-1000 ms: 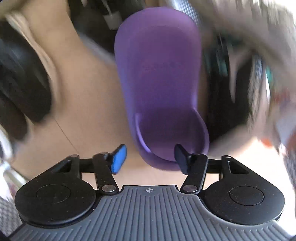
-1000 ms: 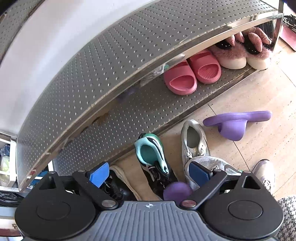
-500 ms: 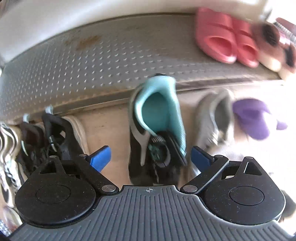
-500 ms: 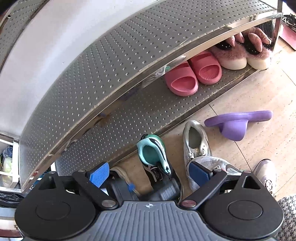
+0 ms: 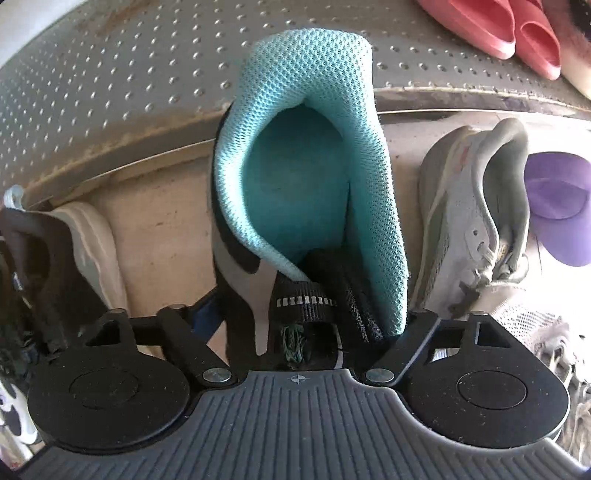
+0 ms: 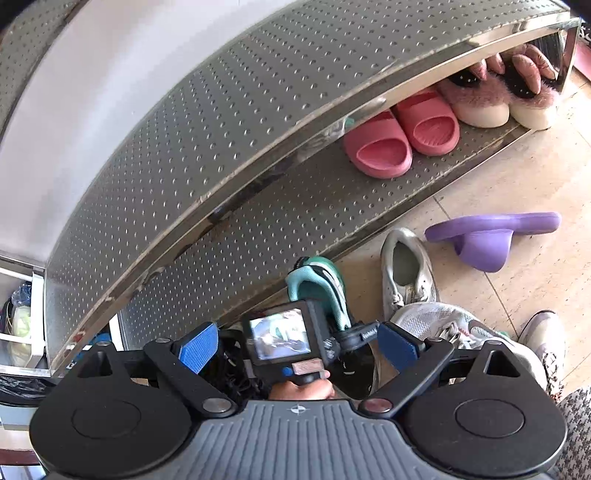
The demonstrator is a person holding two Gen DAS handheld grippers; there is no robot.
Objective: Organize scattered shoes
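Where the left gripper (image 5: 310,321) is: right over the teal shoe (image 5: 295,177), pointing down at it.
Jaws: about half open. They have just been closing, with the teal shoe between them. The pads look pressed on its sides near the tongue, but the collar hides most of them.
Right gripper (image 6: 295,347): wide open, with nothing held. It waits above the floor (image 6: 517,206).
Teal shoe: on the floor, heel end next to the rack (image 5: 110,92), not on a shelf yet.
Next to it: a black shoe (image 5: 37,266) on one side and a grey shoe (image 5: 469,221) on the other. A purple slipper (image 5: 554,206) lies past the grey one.
Rack: the low shelf is bare just behind the teal shoe. Pink slippers (image 5: 517,26) sit further along it.
Could go wrong, slip: the grip is on soft mesh. It may squash, and the shoe may slide out when lifted.
Could go wrong, tip: the hold is near the middle, so the heel or toe may swing down.
Could go wrong, bump: the heel may hit the shelf edge if the lift is too low.
Could go wrong, snag: the laces may catch in the jaws.
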